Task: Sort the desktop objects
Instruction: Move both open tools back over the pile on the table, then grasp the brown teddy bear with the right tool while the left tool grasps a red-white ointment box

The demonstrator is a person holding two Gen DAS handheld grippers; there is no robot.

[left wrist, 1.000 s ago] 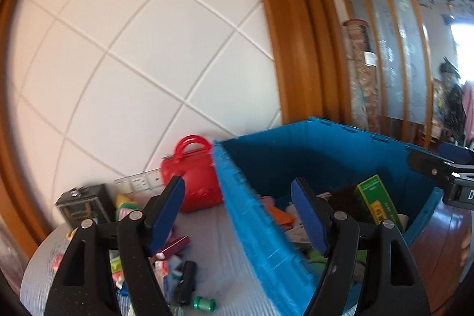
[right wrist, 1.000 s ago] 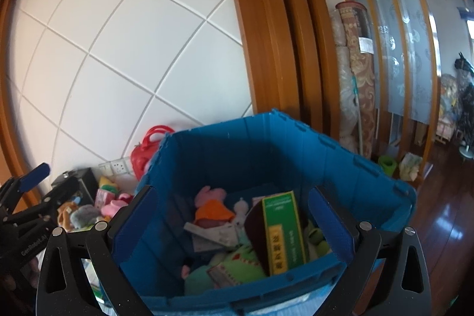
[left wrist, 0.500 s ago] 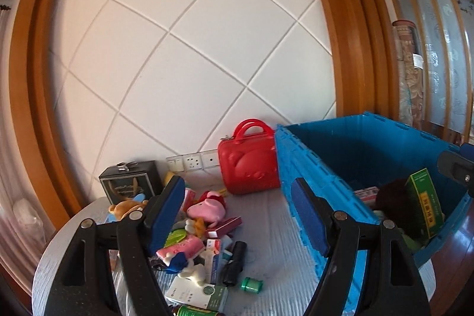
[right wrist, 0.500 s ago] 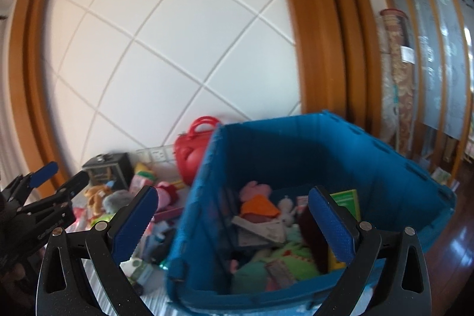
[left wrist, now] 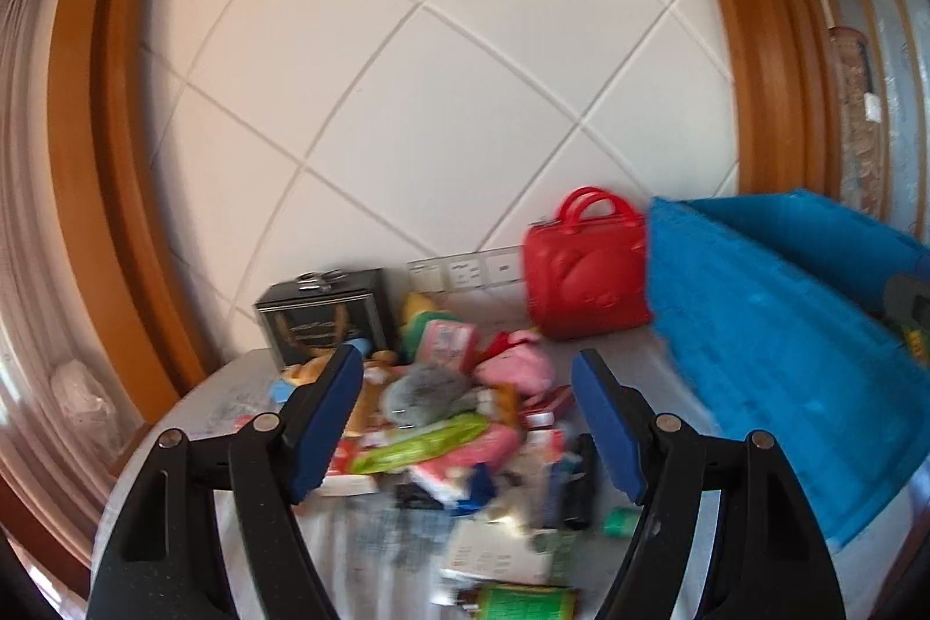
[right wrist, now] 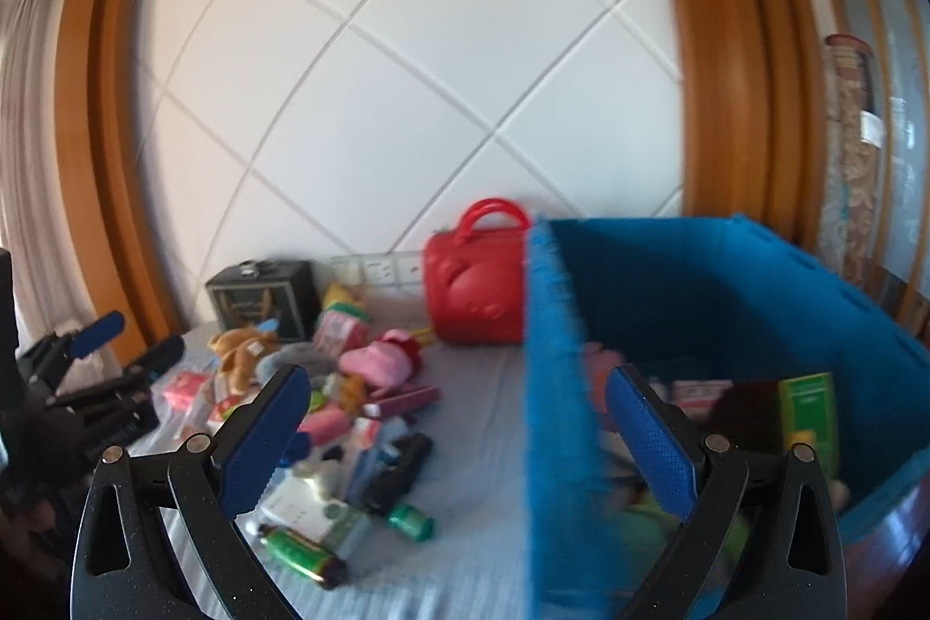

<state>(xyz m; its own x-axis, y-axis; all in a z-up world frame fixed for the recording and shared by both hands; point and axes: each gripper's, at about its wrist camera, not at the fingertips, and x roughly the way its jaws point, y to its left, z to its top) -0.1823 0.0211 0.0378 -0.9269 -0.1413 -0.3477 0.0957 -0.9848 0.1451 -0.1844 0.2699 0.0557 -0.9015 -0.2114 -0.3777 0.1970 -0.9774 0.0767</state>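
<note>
Overhead, both tongs (left wrist: pixel 468 422) (right wrist: pixel 456 437) gape empty between clutter pile (left wrist: pixel 459 422) and blue crate (right wrist: pixel 558 358).

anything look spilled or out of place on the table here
Nothing looks spilled or broken. The odd part is the jumbled heap of toys, boxes and bottles left of the blue bin. A green bottle lies on its side at the near edge of the heap. Both frames are blurred.

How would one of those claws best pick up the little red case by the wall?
Probably by the arched handle on top of the red case, coming down from above. The case stands upright and its body looks too broad for the claw, while the handle is thin and unobstructed.
</note>
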